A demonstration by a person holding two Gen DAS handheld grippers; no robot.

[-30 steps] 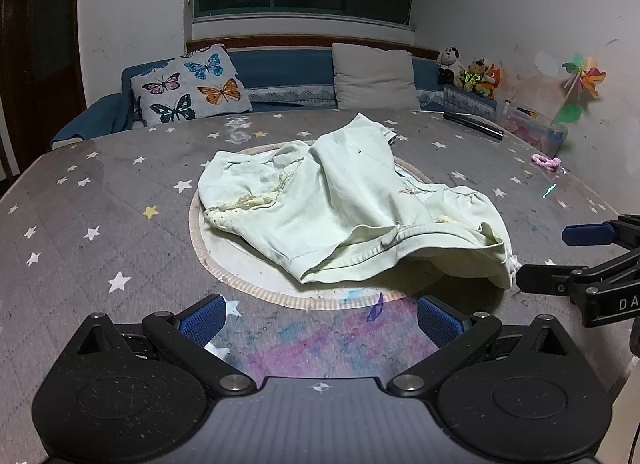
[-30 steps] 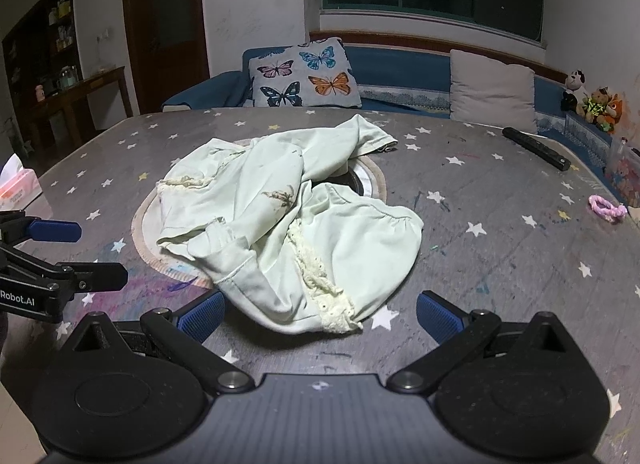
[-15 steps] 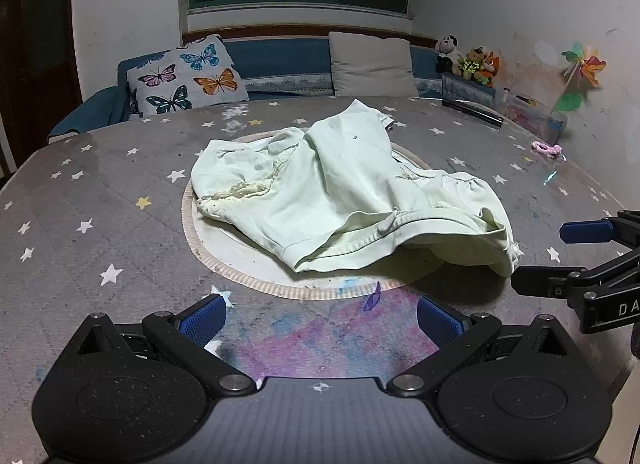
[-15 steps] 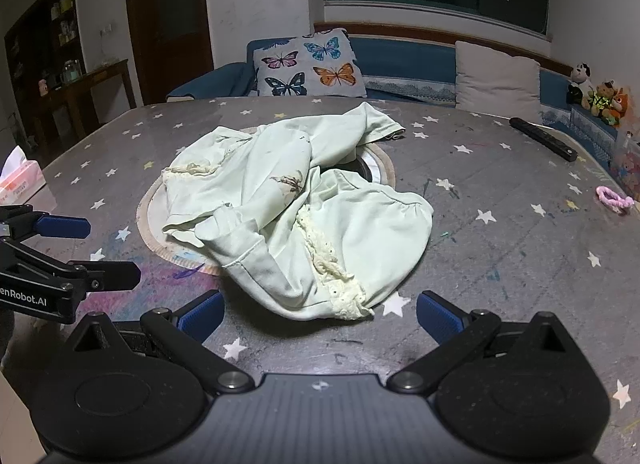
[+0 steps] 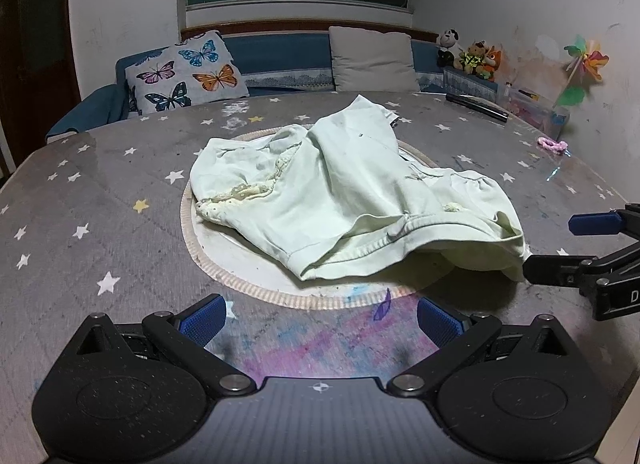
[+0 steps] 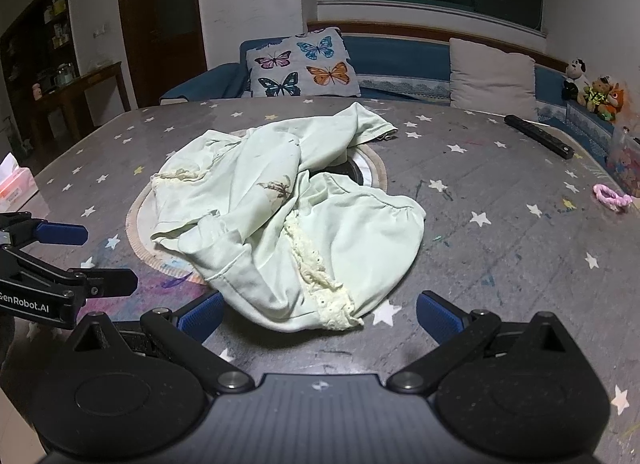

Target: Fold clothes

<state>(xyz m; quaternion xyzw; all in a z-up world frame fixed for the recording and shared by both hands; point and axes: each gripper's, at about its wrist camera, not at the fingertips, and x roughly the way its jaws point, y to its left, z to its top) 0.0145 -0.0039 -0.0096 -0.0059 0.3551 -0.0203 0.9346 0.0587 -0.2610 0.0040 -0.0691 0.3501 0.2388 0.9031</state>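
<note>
crumpled garment [image 5: 344, 200], folds hiding its shape

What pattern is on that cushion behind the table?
Colourful butterflies on the cushion; right wrist view shows it best.

The round mat [image 5: 224, 276] is largely covered by the garment [image 5: 340, 200]; the clear box [image 6: 626, 160] is cut off by the frame edge.

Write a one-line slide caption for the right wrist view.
Open right gripper poised before a crumpled pale-green garment on the star-patterned table, open left gripper alongside.
</note>
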